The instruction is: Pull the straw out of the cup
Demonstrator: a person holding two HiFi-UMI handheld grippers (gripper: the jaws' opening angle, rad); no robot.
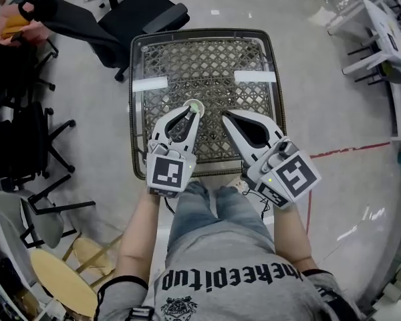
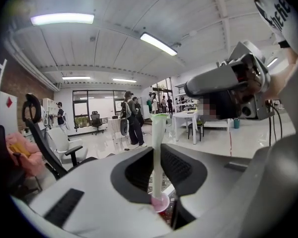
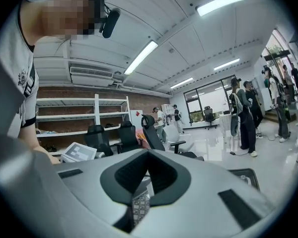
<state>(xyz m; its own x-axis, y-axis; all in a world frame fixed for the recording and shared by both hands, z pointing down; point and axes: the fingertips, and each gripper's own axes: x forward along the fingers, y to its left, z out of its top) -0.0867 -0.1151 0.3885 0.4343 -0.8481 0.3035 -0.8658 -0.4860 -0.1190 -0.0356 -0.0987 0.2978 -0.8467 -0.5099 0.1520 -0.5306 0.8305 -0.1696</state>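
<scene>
While left tool point(image 1: 194, 108) pinches pale tubular straw point(image 2: 157, 155) | woven-lattice table point(image 1: 210, 62) beneath

Left gripper point(image 1: 193, 110) and right gripper point(image 1: 226, 117): pale grey moulded shells with long tapering jaws, lined inside with black ribbed pads. Each carries a white cube with black square markers: left cube point(image 1: 168, 171), right cube point(image 1: 295, 176). Small green light point(image 1: 271, 177) on the right gripper's body, with a thin black cable point(image 1: 264, 206) beneath it.

The person wears a grey T-shirt point(image 1: 254, 299) with black lettering and a round emblem on the chest, short sleeves hemmed black, and blue jeans point(image 1: 207, 212). Black device point(image 3: 109, 23) mounted at the head.
</scene>
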